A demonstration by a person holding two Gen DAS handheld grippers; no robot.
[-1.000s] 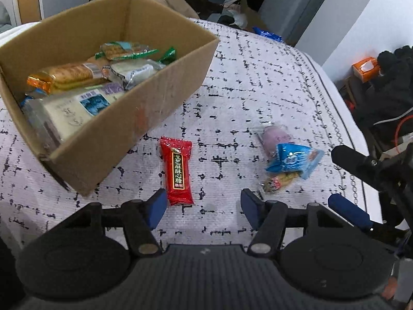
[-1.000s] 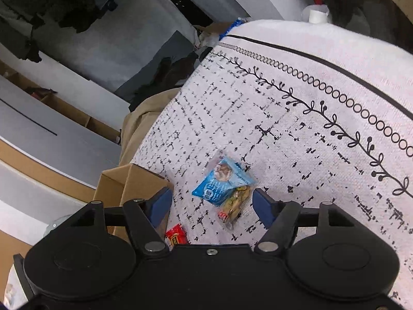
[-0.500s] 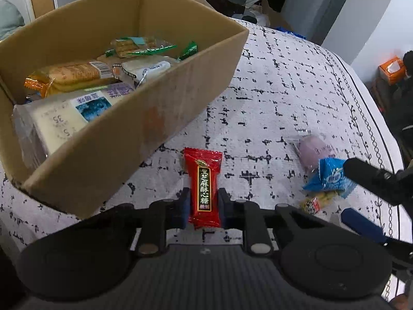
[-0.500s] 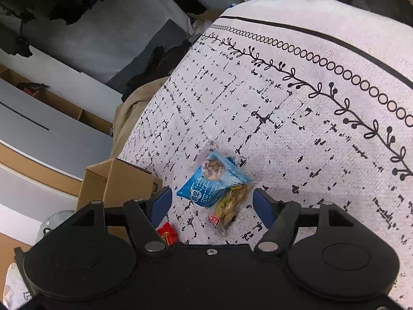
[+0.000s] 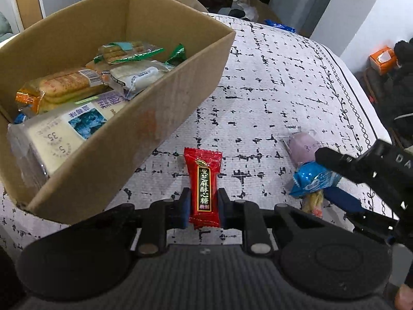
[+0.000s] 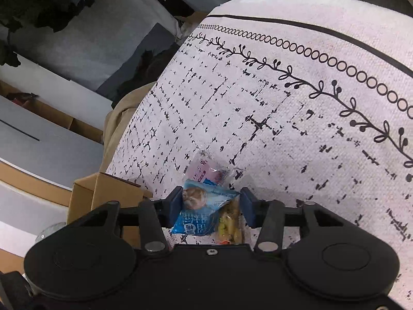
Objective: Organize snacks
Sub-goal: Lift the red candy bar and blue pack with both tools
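On a black-flecked white tablecloth (image 5: 271,82) in a cluttered room: left hand-held gripper (image 5: 204,206) now clenched on red candy (image 5: 204,180), right hand-held gripper (image 6: 210,206) newly closed around blue snack packet (image 6: 201,211).

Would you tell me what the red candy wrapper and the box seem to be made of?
The red candy wrapper, held in the left gripper, looks like glossy plastic film: it shines and has crimped, zigzag ends. The box appears to be plain brown corrugated cardboard, matte, with raw cut edges along its rim.
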